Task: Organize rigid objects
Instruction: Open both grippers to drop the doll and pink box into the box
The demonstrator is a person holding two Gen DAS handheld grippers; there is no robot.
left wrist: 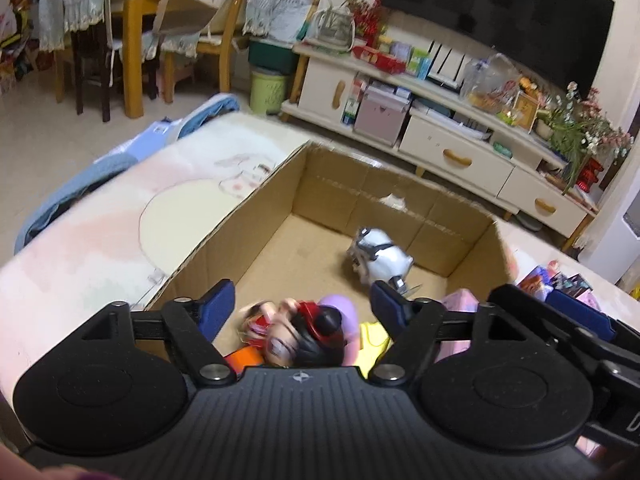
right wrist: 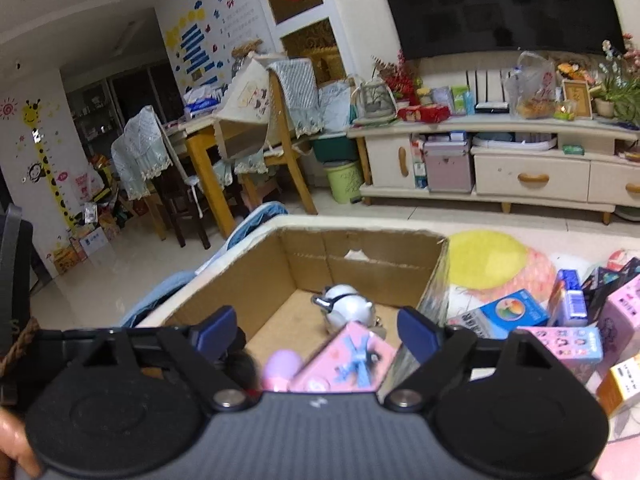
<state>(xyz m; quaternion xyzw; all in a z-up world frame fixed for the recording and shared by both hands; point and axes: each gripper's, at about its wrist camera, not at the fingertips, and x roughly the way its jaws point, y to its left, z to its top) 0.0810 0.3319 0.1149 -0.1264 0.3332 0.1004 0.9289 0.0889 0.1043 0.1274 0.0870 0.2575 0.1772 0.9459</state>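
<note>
An open cardboard box [left wrist: 248,220] [right wrist: 372,264] stands on the table. A white round toy [left wrist: 380,258] [right wrist: 350,306] lies on its floor. My left gripper [left wrist: 302,300] is open above the box's near end, over a blurred toy figure with black hair and red parts [left wrist: 308,332], a purple ball [left wrist: 340,306] and yellow and orange pieces. My right gripper [right wrist: 316,330] is open above the box's near right corner, over a pink box with a blue figure [right wrist: 348,360] and the purple ball [right wrist: 282,364]. Neither gripper holds anything.
Several small boxes lie on the table right of the cardboard box: blue [right wrist: 508,312], pink [right wrist: 568,344], yellow [right wrist: 624,380]. The table has a patterned cloth [left wrist: 120,216]. A TV cabinet [right wrist: 520,168], chairs and a dining table [right wrist: 208,140] stand behind.
</note>
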